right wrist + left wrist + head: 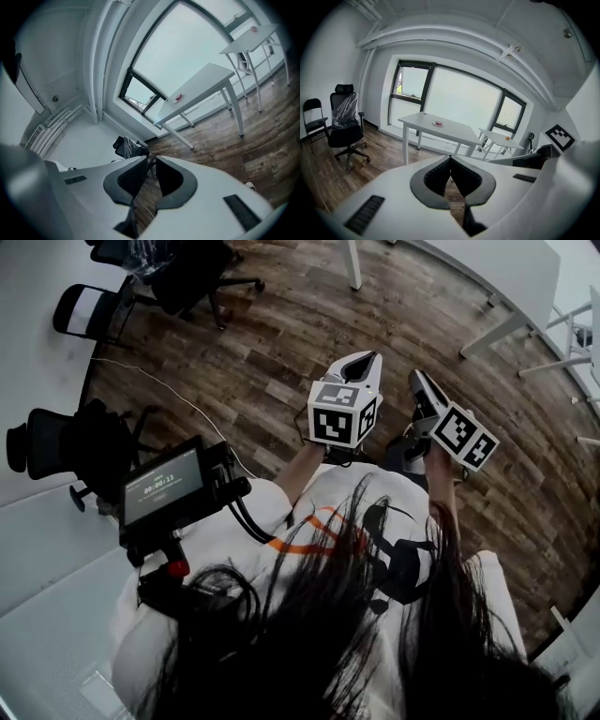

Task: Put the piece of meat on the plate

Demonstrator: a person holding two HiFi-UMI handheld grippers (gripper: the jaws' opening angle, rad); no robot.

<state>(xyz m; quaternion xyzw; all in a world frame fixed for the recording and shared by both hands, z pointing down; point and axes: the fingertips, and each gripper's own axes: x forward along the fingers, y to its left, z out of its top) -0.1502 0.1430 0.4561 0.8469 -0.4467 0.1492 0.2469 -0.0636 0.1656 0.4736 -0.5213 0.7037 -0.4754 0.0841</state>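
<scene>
Both grippers are held out over the wood floor, far from any table. In the head view my left gripper point(364, 359) and right gripper point(417, 381) point forward side by side. Seen from its own camera, my left gripper point(450, 158) is shut with nothing between its pads. My right gripper point(152, 157) is likewise shut and empty. Far ahead a long white table point(454, 131) carries a small pale dish with something red on it point(438, 123). The right gripper view shows the same red item point(178, 98). It is too small to tell whether it is meat.
A smaller white table point(499, 139) to the right holds a small orange thing point(507, 138). Black office chairs stand at the left wall point(344, 129) and in the head view point(187, 273). A thin cable point(187, 404) lies on the floor. A screen unit point(169, 488) hangs at the person's chest.
</scene>
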